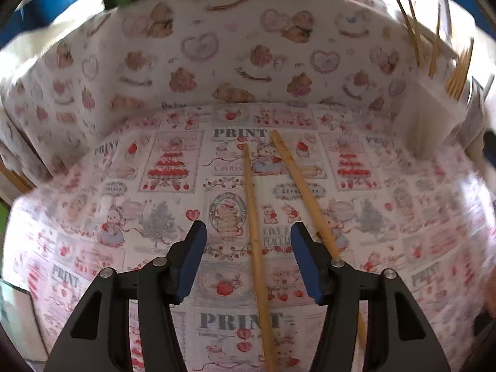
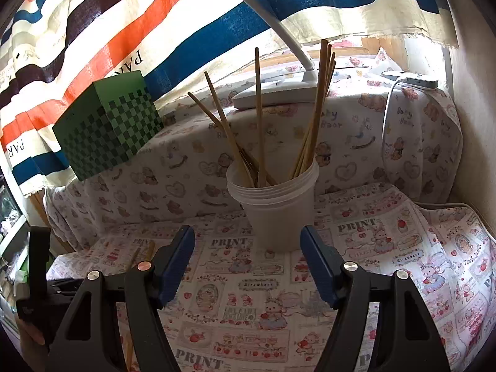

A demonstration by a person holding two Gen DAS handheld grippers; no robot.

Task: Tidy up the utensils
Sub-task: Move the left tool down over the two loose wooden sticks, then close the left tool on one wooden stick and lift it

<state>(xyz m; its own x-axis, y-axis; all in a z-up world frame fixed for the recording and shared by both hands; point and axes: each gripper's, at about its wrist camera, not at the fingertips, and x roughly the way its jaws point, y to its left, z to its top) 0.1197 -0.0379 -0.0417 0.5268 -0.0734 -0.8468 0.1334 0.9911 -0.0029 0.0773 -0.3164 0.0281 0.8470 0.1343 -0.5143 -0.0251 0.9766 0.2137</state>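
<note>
Two bamboo chopsticks lie on the printed cloth in the left wrist view: one [image 1: 255, 238] runs between the fingers of my open left gripper [image 1: 248, 238], the other [image 1: 305, 195] passes under its right finger. A translucent plastic cup [image 2: 276, 207] stands upright in the right wrist view, holding several bamboo chopsticks [image 2: 259, 114] and forks. My right gripper [image 2: 248, 257] is open and empty, a short way in front of the cup. The cup's utensils [image 1: 434, 46] show blurred at the left view's upper right. The two loose chopsticks' tips [image 2: 144, 252] show at the right view's lower left.
A green checkered box [image 2: 108, 127] stands on the raised bear-print ledge at left. A white desk lamp [image 2: 272, 93] sits on the ledge behind the cup. A white cable [image 2: 387, 114] hangs down the ledge at right. Striped curtain hangs behind.
</note>
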